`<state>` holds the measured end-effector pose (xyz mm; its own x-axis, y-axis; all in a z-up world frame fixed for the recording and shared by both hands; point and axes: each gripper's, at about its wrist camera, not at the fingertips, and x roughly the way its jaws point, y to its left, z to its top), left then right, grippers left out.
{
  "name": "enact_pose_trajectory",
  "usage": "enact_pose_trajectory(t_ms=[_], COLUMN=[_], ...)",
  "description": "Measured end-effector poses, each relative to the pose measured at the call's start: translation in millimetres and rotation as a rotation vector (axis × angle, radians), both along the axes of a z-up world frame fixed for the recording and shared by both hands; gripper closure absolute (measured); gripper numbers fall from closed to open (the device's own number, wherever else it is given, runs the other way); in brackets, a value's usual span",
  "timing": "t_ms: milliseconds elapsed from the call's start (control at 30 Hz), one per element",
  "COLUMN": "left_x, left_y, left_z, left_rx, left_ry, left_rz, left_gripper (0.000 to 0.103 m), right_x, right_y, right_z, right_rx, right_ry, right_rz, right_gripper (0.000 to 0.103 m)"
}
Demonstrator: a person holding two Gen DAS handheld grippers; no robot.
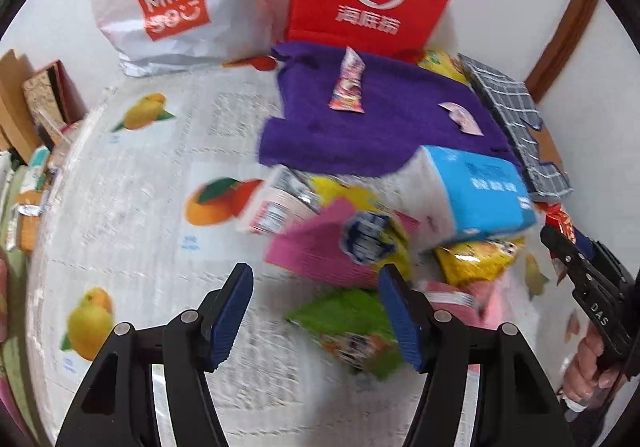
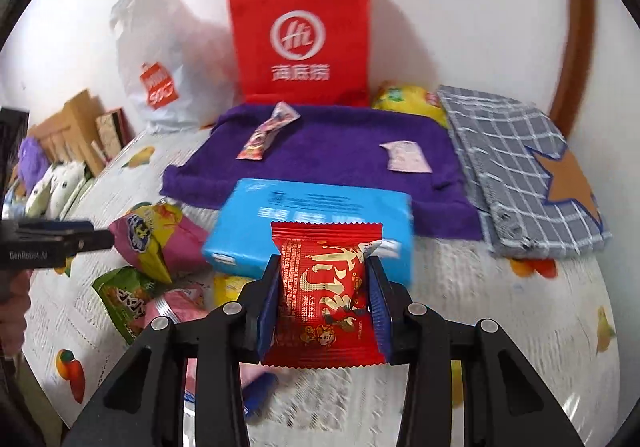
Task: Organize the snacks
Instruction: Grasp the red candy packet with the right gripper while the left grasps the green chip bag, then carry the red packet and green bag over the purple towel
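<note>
My right gripper (image 2: 324, 283) is shut on a red snack packet (image 2: 326, 295) and holds it above the table in front of a blue pack (image 2: 312, 227). My left gripper (image 1: 316, 303) is open and empty over the snack pile: a green bag (image 1: 348, 323), a pink and yellow bag (image 1: 340, 243) and a yellow bag (image 1: 476, 255). A purple towel (image 2: 332, 155) lies behind with a long candy packet (image 2: 266, 131) and a small pale packet (image 2: 406, 155) on it. The right gripper shows at the right edge of the left wrist view (image 1: 560, 251).
A red paper bag (image 2: 300, 35) and a white MINISO bag (image 2: 160, 87) stand against the back wall. A grey checked cloth (image 2: 516, 163) lies right of the towel. Boxes (image 2: 80, 123) and plush toys (image 2: 52, 179) line the left side. A fruit-print tablecloth (image 1: 152, 207) covers the table.
</note>
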<state>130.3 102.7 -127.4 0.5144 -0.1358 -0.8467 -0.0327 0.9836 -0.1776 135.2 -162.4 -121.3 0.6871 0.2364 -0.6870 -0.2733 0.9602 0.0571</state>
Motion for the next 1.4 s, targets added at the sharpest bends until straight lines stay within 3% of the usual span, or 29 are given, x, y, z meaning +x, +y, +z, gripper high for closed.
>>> enact_pose_trajectory(t_ms=[333, 567, 733, 1033, 1167, 1400], left_x=[-1.9, -0.7, -3.9, -27.3, -39.3, -49.8], left_y=[-28.8, -34.2, -33.6, -31.1, -22.0, -25.4], left_z=[-34.0, -44.3, -43.2, -30.6, -16.9, 13.2], left_rx=[0.040, 0.092, 0.093, 0.123, 0.036, 0.019], left_ry=[0.104, 0.102, 0.091, 0.107, 0.097, 0.033], left_rz=[-0.012, 0.017, 0.016, -0.014, -0.030, -0.049], left_gripper=[0.042, 0.043, 0.052, 0.054, 0.054, 0.054], right_x=[-23.4, -28.1, -30.3, -34.0, -36.8, -43.5], right_y=[-33.0, -45.6, -51.9, -51.8, -45.8, -40.2], right_z=[-14.5, -34.4, -48.1, -48.4, -39.1, -21.5], right_rx=[0.005, 0.010, 0.005, 0.035, 0.032, 0.045], right_ry=[0.016, 0.072, 0.108, 0.137, 0.115, 0.090], right_rz=[-0.059, -0.090, -0.117, -0.137, -0.131, -0.130], right_gripper=[0.063, 0.063, 0.063, 0.063, 0.063, 0.063])
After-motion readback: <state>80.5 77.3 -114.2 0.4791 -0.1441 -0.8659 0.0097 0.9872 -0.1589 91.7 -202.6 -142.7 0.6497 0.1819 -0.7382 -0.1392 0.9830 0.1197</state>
